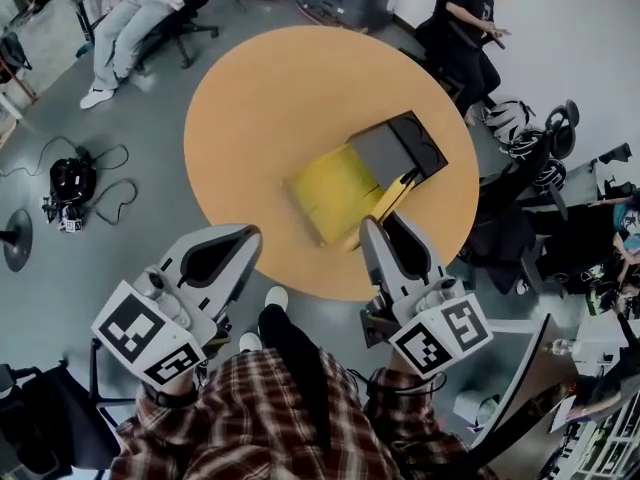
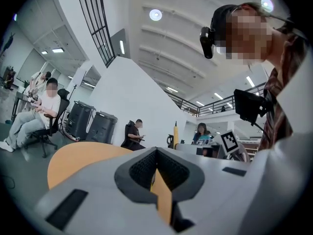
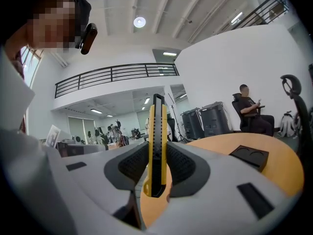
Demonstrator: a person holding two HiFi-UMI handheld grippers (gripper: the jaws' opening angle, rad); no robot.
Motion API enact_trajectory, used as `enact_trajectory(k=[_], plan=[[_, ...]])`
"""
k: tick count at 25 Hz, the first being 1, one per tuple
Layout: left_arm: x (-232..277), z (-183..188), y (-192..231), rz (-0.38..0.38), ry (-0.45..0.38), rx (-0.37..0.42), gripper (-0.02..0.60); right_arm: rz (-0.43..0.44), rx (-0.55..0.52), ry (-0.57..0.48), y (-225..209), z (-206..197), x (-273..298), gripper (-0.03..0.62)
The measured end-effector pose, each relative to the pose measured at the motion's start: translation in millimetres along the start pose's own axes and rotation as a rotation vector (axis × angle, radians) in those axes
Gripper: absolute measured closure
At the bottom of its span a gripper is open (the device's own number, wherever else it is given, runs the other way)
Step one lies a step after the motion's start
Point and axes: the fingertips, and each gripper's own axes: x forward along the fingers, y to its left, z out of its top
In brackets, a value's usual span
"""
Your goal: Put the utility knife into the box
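Note:
A yellow box (image 1: 335,193) lies open on the round orange table (image 1: 270,98), its black lid (image 1: 400,148) folded back on the far right side. My right gripper (image 1: 385,226) hovers over the table's near edge, shut on a yellow and black utility knife (image 1: 393,198) that points toward the box. In the right gripper view the knife (image 3: 157,126) stands upright between the pads of that gripper (image 3: 157,148), and the black lid (image 3: 249,157) shows at right. My left gripper (image 1: 245,236) hangs off the table's near left edge, shut and holding nothing (image 2: 156,153).
A person sits on a chair (image 1: 130,18) at the far left and another (image 1: 470,28) at the far right. A black bag with cables (image 1: 70,183) lies on the floor at left. Helmets and gear (image 1: 530,133) crowd the right side.

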Motion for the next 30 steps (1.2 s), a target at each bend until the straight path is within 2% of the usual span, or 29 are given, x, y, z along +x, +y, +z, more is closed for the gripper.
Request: enact_trajectory(k=[5,14,21,26,30], plan=[[37.7,12.8,10.4,-0.006,-0.011,0.006,0.571,-0.023,-0.031,-0.008,-40.4,20.1,17.8,0.471],[70.4,19.5,43.5,-0.069,0.019,-0.003,0.571,-0.105,-0.022,0.027,-69.9,13.2,48.8,0.471],[107.0,28.4,92.1,-0.221,0.084,-0.033,0.571,-0.272,0.014,0.031,-92.3,10.1,83.1,0.471],[132.4,46.9,130.7,-0.385,0.164,-0.038,0.571,-0.438,0.054,0.009,-99.5,14.0,113.1,0.471],[149.7,59.0,142.2,-0.523,0.224,-0.017,0.571,-0.559,0.079,-0.006,-104.0,14.9,126.3,0.471]])
